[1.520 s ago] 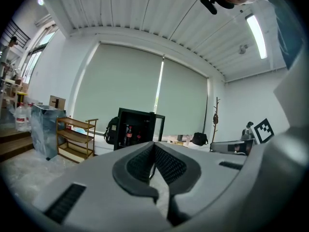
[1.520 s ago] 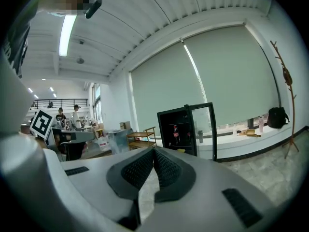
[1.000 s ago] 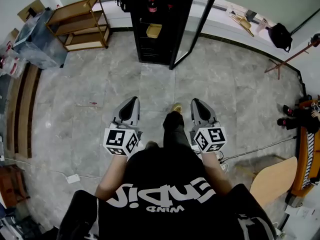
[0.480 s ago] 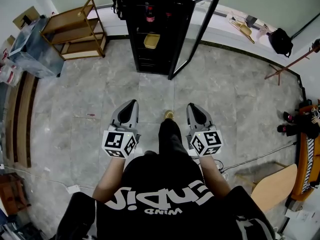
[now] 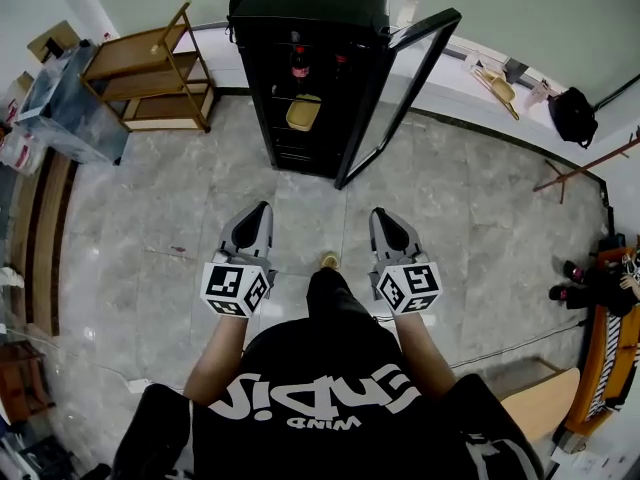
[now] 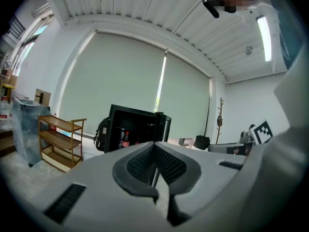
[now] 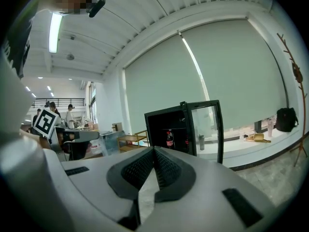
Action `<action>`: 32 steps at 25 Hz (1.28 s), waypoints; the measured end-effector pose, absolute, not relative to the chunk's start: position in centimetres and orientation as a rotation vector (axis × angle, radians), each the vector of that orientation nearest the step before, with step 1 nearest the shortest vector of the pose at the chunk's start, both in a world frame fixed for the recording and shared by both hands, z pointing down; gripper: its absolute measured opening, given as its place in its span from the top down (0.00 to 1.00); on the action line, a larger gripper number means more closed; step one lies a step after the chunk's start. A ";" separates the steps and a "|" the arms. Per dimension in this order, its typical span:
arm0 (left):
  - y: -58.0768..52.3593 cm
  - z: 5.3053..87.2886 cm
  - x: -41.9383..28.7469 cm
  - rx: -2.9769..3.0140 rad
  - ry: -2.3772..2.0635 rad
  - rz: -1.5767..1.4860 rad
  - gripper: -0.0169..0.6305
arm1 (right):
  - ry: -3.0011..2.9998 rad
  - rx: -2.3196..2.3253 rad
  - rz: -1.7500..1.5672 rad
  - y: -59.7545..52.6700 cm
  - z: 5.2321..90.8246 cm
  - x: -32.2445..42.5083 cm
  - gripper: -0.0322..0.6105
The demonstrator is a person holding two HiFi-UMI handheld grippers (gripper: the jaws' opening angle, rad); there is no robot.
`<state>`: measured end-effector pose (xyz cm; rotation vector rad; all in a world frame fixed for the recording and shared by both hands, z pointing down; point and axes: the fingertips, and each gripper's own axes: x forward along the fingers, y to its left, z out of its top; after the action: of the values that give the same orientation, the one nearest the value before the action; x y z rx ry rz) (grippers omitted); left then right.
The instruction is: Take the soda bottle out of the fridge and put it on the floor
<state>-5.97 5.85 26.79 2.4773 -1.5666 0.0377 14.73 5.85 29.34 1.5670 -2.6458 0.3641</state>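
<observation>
A black fridge stands ahead with its glass door swung open to the right. On an upper shelf inside stands the soda bottle, dark with a red label; it also shows as a soda bottle in the left gripper view and a soda bottle in the right gripper view. A yellow container sits on a lower shelf. My left gripper and right gripper are held side by side over the floor, well short of the fridge. Both are shut with nothing between the jaws.
A wooden shelf rack stands left of the fridge, with a plastic-wrapped stack beside it. A black bag and a coat stand are at the right wall. A cable runs across the grey tiles.
Both grippers and the person have moved forward toward the fridge, which now sits nearer and larger in the head view. The jaws stayed shut.
</observation>
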 end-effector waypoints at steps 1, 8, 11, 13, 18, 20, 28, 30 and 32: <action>4.6 26.6 -5.6 2.468 -1.575 0.031 0.96 | -2.652 1.555 0.362 4.5 29.2 15.1 0.91; -1.5 26.0 -4.5 2.406 -1.659 0.024 0.96 | -2.699 1.472 0.373 -3.0 28.7 16.6 0.91; -3.4 26.3 -4.3 2.371 -1.692 0.010 0.96 | -2.716 1.437 0.378 -5.1 28.8 16.9 0.91; -4.6 26.2 -4.1 2.362 -1.703 0.009 0.96 | -2.719 1.422 0.379 -6.6 28.9 16.9 0.91; -6.5 25.9 -3.9 2.375 -1.698 0.030 0.96 | -2.723 1.413 0.400 -8.6 29.0 16.3 0.91; -7.5 25.5 -4.0 2.389 -1.688 0.031 0.96 | -2.722 1.416 0.404 -9.3 28.8 16.0 0.91; -11.8 25.6 -4.7 2.438 -1.593 0.053 0.96 | -2.674 1.496 0.419 -11.9 28.7 14.9 0.91; -12.8 25.6 -5.2 2.459 -1.580 0.041 0.96 | -2.662 1.517 0.412 -12.2 28.8 14.4 0.91; -13.4 25.8 -5.9 2.473 -1.562 0.040 0.96 | -2.648 1.537 0.414 -12.5 29.1 13.8 0.91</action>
<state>-5.86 -13.44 25.83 2.4725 -1.5619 0.0401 13.81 -12.54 29.06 1.5374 -2.6478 0.4144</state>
